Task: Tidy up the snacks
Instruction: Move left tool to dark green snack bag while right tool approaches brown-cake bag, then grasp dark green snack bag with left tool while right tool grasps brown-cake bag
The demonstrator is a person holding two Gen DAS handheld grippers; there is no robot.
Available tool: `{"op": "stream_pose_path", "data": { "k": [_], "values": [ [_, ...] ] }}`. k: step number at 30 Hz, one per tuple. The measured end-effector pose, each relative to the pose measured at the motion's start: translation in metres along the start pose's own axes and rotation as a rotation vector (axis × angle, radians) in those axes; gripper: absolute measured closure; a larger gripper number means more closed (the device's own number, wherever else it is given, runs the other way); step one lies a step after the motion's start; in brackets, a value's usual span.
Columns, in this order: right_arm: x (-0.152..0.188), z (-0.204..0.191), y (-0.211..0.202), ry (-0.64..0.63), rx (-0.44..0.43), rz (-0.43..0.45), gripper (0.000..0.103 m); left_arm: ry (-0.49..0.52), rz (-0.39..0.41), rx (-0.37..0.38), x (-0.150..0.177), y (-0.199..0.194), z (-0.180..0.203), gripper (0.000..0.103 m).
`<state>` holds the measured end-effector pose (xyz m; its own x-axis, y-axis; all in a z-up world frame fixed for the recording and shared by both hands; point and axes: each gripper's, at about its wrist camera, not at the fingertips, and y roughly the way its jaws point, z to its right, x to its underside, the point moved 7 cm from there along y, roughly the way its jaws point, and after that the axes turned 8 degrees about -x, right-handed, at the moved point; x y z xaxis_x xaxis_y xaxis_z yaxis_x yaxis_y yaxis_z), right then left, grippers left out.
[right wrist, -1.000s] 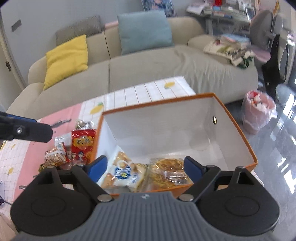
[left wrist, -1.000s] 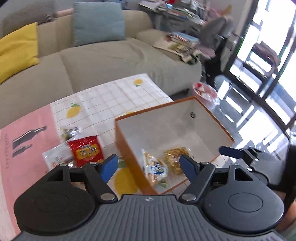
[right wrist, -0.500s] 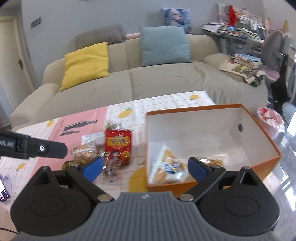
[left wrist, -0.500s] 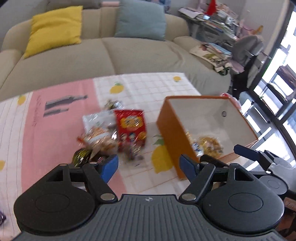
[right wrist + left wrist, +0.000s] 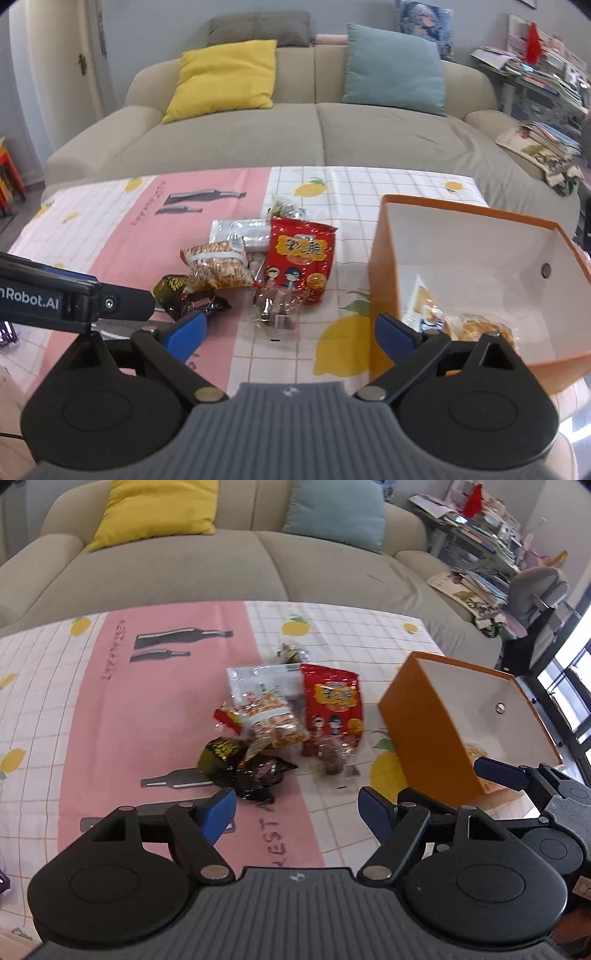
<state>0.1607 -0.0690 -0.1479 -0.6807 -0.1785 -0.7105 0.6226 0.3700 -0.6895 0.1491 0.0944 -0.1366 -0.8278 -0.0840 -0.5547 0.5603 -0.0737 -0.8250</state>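
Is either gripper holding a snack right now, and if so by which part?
Nothing is held. The left gripper and right gripper are both open and empty, above the tablecloth near the snack pile.

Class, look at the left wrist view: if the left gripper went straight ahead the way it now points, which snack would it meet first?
Probably the small clear packet of dark candies, which lies nearly centred ahead of the open left gripper. The black packet sits closer but off toward its left finger. Depth is uncertain.

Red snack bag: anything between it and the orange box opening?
Nothing visible lies between the red snack bag and the orange box, only bare tablecloth. The box's near wall stands upright facing the bag, so it must go over the rim.
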Motion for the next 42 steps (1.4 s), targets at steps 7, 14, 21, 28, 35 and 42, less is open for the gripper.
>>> {"op": "stream_pose_path", "data": {
  "k": [7, 14, 21, 28, 35, 42],
  "values": [
    [-0.002, -0.003, 0.035, -0.057, 0.012, -0.048, 0.015, -0.029, -0.027, 0.017, 0.001, 0.027, -0.018, 0.02],
    [-0.001, -0.002, 0.072, -0.087, 0.009, -0.107, 0.021, -0.061, -0.076, -0.014, -0.005, 0.064, -0.032, 0.02],
    [0.0, 0.003, 0.108, -0.055, 0.003, -0.153, 0.025, -0.243, -0.142, 0.037, -0.006, 0.097, -0.04, 0.018],
    [0.002, 0.015, 0.132, 0.005, -0.001, -0.169, 0.027, -0.271, -0.158, -0.004, -0.007, 0.122, -0.036, 0.018],
    [0.006, 0.02, 0.147, 0.044, -0.021, -0.179, 0.03, -0.261, -0.157, -0.041, 0.0, 0.135, -0.038, 0.014],
    [0.014, 0.019, 0.152, 0.062, -0.059, -0.175, 0.052, -0.183, -0.122, -0.088, -0.001, 0.138, -0.027, 0.018]
  ]
}}
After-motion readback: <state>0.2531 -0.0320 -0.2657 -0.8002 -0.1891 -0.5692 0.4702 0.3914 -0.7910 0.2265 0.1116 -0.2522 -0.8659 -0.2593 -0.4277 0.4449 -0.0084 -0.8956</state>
